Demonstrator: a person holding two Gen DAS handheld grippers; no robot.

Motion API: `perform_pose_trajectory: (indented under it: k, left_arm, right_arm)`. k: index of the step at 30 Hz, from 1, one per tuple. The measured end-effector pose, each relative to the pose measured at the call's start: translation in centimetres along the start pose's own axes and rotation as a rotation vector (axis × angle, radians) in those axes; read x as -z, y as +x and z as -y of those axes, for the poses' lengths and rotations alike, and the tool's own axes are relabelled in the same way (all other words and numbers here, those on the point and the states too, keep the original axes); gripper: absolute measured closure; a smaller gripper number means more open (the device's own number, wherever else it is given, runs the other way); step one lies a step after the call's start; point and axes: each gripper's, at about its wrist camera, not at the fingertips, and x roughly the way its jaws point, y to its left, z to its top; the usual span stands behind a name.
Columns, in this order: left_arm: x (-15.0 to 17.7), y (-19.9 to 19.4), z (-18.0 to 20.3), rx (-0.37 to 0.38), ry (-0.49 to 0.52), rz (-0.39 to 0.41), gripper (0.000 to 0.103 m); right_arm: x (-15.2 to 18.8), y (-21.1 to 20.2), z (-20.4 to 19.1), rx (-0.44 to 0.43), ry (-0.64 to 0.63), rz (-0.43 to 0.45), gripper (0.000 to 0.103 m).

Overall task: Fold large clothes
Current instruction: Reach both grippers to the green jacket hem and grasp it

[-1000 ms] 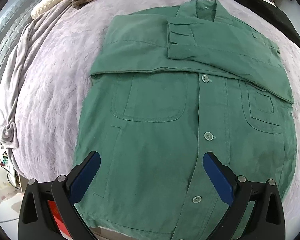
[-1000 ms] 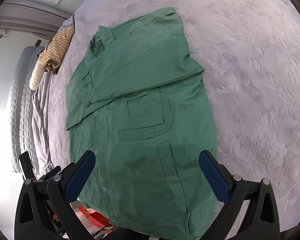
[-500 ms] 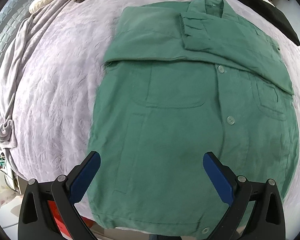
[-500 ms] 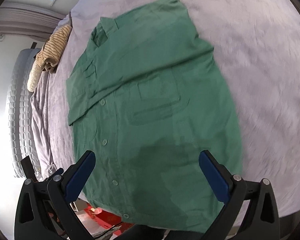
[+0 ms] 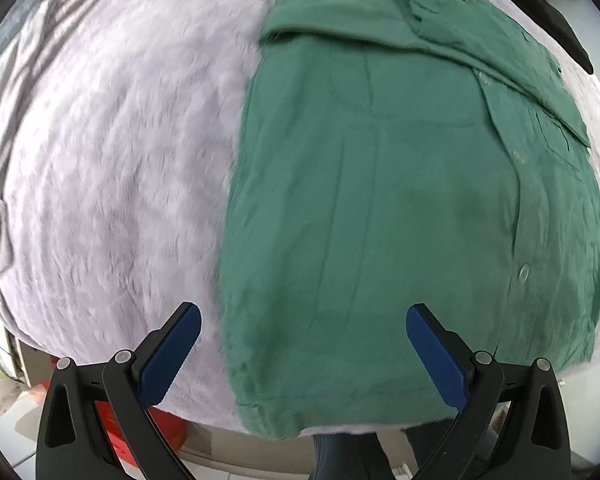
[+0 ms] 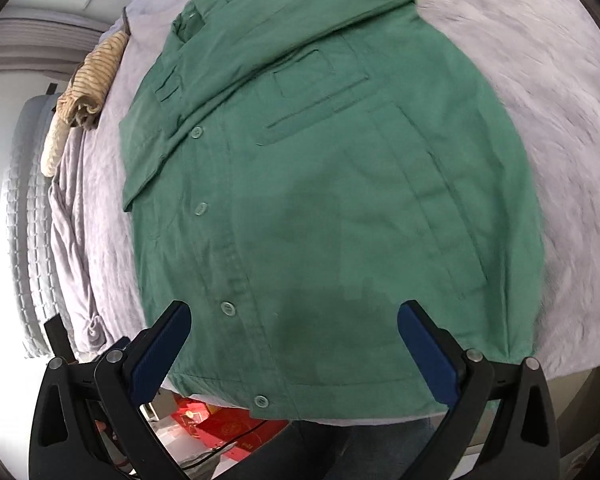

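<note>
A: Green jacket [image 5: 400, 200] — where does it lie?
B: Flat and front-up on a pale lilac plush bedspread [image 5: 112, 168], buttoned, both sleeves folded across the chest, collar at the far end. Its hem reaches the near edge of the bed.
A: And the tools?
B: The left gripper [image 5: 304, 344] hangs above the jacket's near left corner, blue pads spread wide, nothing between them. The right gripper [image 6: 294, 338] hovers over the hem near the lowest buttons, likewise spread and empty.
A: What else is on the bed?
B: A striped tan garment [image 6: 94, 76] bunched at the far left, a grey blanket [image 6: 74, 240] trailing down that side, and a black cloth [image 5: 548, 20] at the far right.
A: The room?
B: A padded grey headboard [image 6: 26, 216] on the left, a window above it, and red boxes [image 6: 220, 424] on the floor below the bed's edge.
</note>
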Motion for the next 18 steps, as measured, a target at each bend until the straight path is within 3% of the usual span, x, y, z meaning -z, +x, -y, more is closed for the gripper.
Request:
perform_pose_trajectory:
  k: [4, 11, 14, 18]
  left_arm:
    - [1.2, 1.7, -2.6, 0.094, -0.029, -0.078, 0.000]
    - [2.8, 3.7, -3.8, 0.249, -0.060, -0.126, 0.000]
    - [2.9, 5.1, -2.5, 0.282, -0.024, -0.177, 0.000]
    - [2.9, 5.4, -1.6, 0.266, 0.009, -0.180, 0.000]
  right_arm:
    - [1.1, -0.5, 2.4, 0.059, 0.022, 0.011, 0.000]
    - [2.9, -2.1, 9.1, 0.250, 0.096, 0.063, 0.000]
    - [3.4, -1.2, 12.4, 0.249, 0.173, 0.031, 0.000]
    - [4.1, 0.1, 14.4, 0.111, 0.263, -0.003, 0.000]
